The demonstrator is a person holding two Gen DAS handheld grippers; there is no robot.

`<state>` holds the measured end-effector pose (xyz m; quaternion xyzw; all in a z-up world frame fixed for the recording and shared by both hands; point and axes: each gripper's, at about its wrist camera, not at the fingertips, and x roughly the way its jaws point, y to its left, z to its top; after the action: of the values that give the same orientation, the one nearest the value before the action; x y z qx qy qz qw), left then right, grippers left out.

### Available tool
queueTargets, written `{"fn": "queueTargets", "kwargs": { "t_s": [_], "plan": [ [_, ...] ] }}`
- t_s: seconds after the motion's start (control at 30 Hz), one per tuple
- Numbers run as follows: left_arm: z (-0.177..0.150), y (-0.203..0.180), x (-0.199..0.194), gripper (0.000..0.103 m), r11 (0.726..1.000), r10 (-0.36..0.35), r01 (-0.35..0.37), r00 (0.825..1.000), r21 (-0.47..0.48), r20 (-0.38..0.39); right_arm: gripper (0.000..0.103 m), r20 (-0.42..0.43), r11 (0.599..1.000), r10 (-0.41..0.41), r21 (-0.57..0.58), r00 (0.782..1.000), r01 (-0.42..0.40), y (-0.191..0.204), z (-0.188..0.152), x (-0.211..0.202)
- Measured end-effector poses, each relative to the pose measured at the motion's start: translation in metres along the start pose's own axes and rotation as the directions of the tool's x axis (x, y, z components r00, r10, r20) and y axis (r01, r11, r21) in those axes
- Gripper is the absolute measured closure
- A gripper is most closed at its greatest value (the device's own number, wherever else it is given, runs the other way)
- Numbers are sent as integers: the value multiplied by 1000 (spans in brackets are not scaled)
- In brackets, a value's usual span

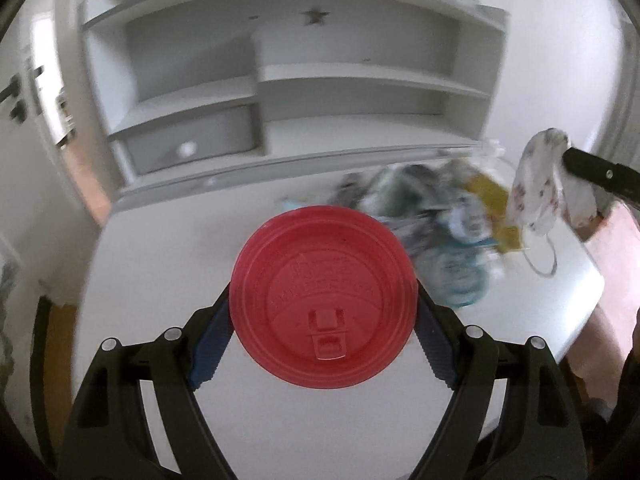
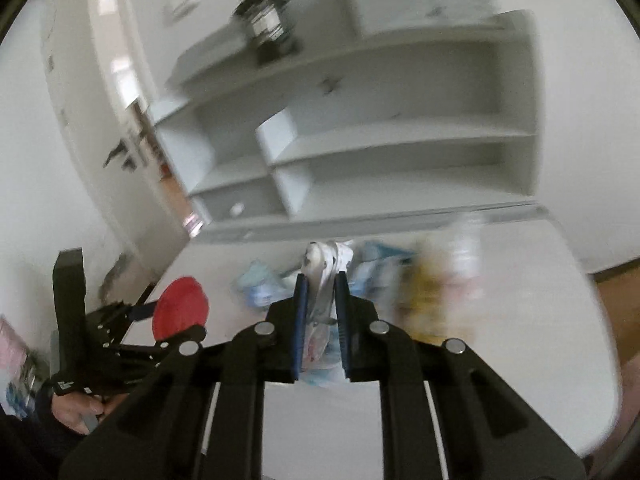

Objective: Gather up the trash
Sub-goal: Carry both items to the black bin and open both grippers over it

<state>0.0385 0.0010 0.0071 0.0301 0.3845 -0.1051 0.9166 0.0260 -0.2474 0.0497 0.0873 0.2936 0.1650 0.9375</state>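
Left gripper [image 1: 323,316]: jaws closed on a red plastic cup lid [image 1: 322,298], held flat-face to the camera above the white table [image 1: 160,280]. Right gripper [image 2: 320,312]: jaws clamped on a crumpled white printed wrapper [image 2: 326,264], lifted clear of the tabletop. Blurred trash pile [image 1: 436,216] of blue, yellow and white packaging on the table's far side, near the white shelf unit [image 1: 280,80].

Red lid [image 1: 323,298], crumpled white wrapper [image 1: 540,178]
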Motion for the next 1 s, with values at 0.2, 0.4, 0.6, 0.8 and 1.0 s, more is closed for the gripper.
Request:
{"fn": "queueTargets", "kwargs": {
  "t_s": [0.2, 0.4, 0.6, 0.8, 1.0],
  "plan": [
    [16, -105, 3, 23, 975, -179, 176, 984, 137, 11, 89, 53, 965, -223, 151, 973, 213, -103, -31, -78],
    [11, -247, 9, 23, 853, -413, 410, 909, 322, -62, 89, -36, 809, -485, 362, 874, 464, -215, -112, -146],
    [-30, -382, 39, 23, 666, -550, 614, 788, 423, -276, 89, -228, 607, -573, 528, 787, 594, -320, -215, -173],
    [-90, -485, 96, 23, 528, -545, 708, 706, 469, -452, 89, -415, 480, -540, 563, 732, 673, -381, -303, -175],
    [-138, -548, 165, 23, 482, -465, 726, 687, 491, -558, 89, -495, 412, -448, 625, 744, 663, -421, -360, -180]
  ]
}}
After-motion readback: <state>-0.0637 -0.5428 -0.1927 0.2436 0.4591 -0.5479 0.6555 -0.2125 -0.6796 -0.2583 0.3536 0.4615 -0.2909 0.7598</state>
